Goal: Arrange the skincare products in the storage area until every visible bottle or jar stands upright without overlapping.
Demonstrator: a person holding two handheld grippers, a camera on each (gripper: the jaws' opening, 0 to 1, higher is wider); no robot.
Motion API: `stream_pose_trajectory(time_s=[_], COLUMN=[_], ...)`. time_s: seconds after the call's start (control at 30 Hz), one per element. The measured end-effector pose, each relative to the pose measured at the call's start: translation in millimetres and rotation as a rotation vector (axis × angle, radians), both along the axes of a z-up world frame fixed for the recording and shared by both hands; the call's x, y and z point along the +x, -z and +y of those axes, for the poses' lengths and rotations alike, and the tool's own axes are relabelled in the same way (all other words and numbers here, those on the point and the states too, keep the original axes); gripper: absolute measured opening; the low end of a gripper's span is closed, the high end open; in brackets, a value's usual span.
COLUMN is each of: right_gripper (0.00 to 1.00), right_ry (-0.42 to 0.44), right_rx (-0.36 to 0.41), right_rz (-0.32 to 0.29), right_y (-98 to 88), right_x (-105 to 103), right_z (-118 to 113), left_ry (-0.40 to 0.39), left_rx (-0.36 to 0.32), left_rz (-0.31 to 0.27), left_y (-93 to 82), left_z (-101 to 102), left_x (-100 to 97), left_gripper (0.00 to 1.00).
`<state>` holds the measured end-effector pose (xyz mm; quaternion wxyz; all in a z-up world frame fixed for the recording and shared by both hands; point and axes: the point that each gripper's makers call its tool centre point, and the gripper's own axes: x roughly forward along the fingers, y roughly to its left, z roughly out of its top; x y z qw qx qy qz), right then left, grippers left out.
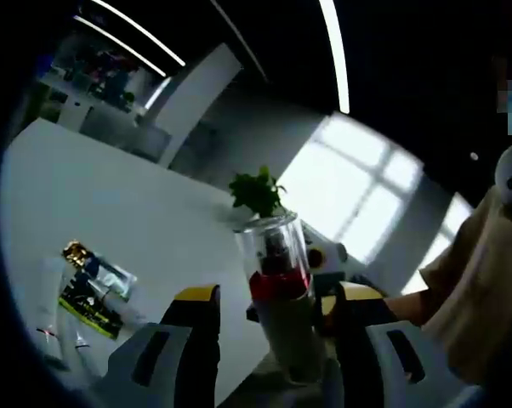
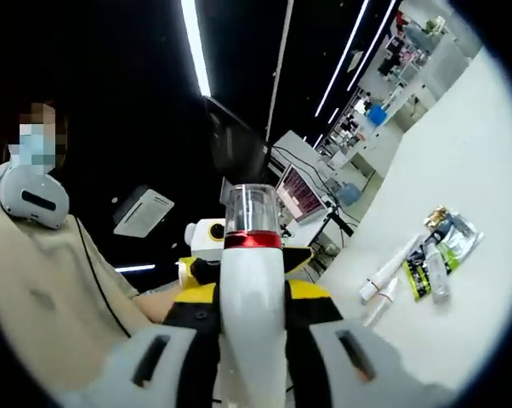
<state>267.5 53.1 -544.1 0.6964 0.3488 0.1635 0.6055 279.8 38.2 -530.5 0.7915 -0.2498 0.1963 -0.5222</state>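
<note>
Bottle (image 2: 252, 289) sits lifted clear of the tabletop (image 2: 477, 170), white-bodied with a red band and a clear cap. In the right gripper view it rises straight up between the right gripper (image 2: 252, 340) jaws, its body filling the gap, both yellow-tipped jaws pressed against its sides. Jaws partly closed, clamped on the lower body.

Long axis runs along the jaws, cap end pointing away from the camera, base end down toward the gripper body.

In the left gripper view the same bottle (image 1: 281, 297) stands between the left gripper (image 1: 277, 319) jaws, cap toward the top of the view. Right-hand jaw lies near or against the bottle; left-hand jaw stands apart from it with a clear gap. Jaws wide; cannot tell whether this gripper has any hold. The opposite gripper's yellow and black parts show just behind the bottle.

On the tabletop, well apart from the bottle: a loose cluster of skincare products (image 2: 426, 259), all lying flat. White tubes (image 2: 390, 270) lie nearest the edge, a green-labelled sachet (image 2: 450, 246) and a gold-capped item beside them, some touching or overlapping. The same cluster (image 1: 90, 293) shows at the left in the left gripper view.

A small green plant (image 1: 258, 192) stands behind the bottle cap in the left gripper view. A person in a beige sleeve (image 1: 473, 289) is close on the right there.
</note>
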Motion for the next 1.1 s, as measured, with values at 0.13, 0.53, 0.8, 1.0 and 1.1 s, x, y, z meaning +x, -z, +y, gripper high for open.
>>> stream_pose_trajectory(time_s=[0.13, 0.53, 0.8, 1.0, 1.1], right_gripper=[0.28, 0.28, 0.31, 0.34, 0.34], right_ry=[-0.012, 0.013, 0.131, 0.238, 0.281], right_rx=[0.006, -0.061, -0.25, -0.439, -0.508], right_rz=[-0.01, -0.063, -0.163, -0.24, -0.255], right_y=[-2.8, 3.8, 17.5, 35.9, 44.4], right_x=[-1, -2, 26, 45, 53], right_z=[-4, -11, -22, -34, -40], left_ry=[0.014, 0.05, 0.02, 0.031, 0.031], left_rx=[-0.001, 0.04, 0.122, 0.235, 0.281], left_rz=[-0.009, -0.037, -0.072, -0.127, -0.159], left_y=[-3.2, -7.5, -3.3, 13.7, 21.8], left_z=[-5, -25, -40, -51, -59], left_x=[0.2, 9.2, 26.9, 39.1, 44.3], left_gripper=[0.45, 0.27, 0.25, 0.25, 0.25])
